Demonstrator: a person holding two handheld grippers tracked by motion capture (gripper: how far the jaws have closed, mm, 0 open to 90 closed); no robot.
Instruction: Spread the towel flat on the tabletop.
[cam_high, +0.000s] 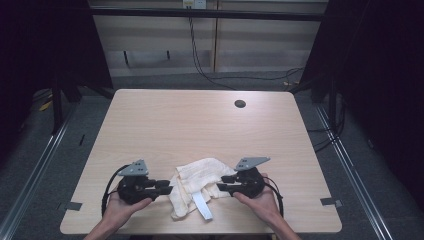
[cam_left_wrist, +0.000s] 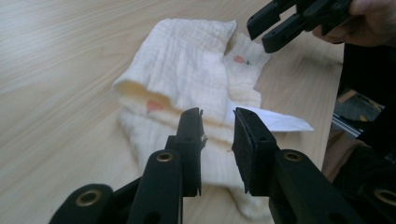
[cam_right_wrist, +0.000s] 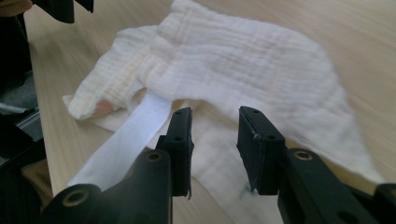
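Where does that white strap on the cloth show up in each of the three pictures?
High view: the strap is low centre, near the table's front edge.
Left gripper view: right of centre, poking out from under the cloth.
Right gripper view: lower left, running toward the bottom.
Shared landmark: the cream cloth it hangs from.

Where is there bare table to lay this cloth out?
Bare: the table beyond the cloth, up to the dark hole. Crowded: the near edge, where the left gripper and right gripper flank the cloth.
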